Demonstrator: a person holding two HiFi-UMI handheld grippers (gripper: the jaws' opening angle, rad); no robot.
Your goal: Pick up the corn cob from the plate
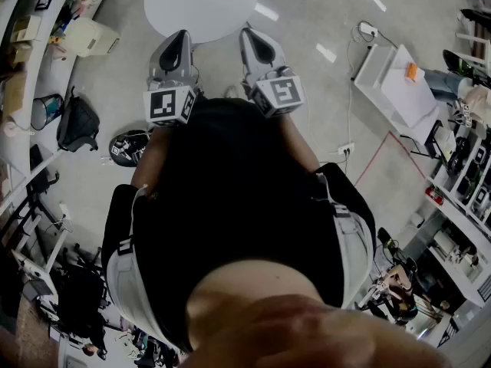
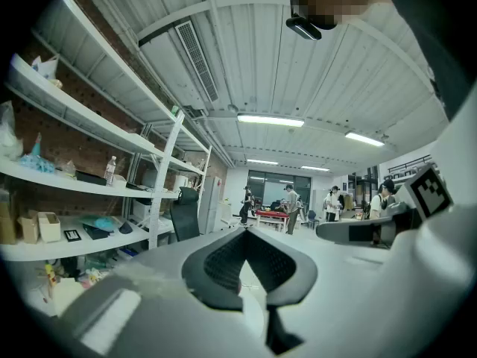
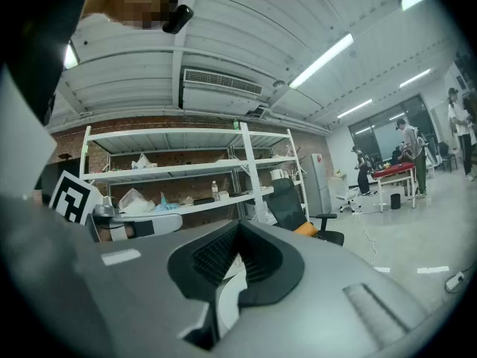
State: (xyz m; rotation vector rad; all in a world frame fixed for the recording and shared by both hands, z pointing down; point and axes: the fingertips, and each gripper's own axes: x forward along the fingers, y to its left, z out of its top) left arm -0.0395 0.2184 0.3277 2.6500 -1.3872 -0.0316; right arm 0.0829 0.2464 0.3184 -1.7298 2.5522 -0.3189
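Both held level, side by side, upper centre of head view, tips toward the top edge. The left gripper (image 1: pixel 181 37): fingers (image 2: pixel 216 263) closed tip to tip, nothing between. The right gripper (image 1: pixel 250 34): fingers (image 3: pixel 261 263) likewise closed, empty. The left forearm (image 1: pixel 147 163) and right forearm (image 1: pixel 301 146) run down-frame along the torso.

Cluttered shelving racks (image 3: pixel 194 171) are lining a brick wall (image 3: pixel 149 122) and people (image 2: pixel 291 200) are standing by distant tables (image 2: pixel 270 216) under strip lights (image 2: pixel 270 120), marking a lab workshop.
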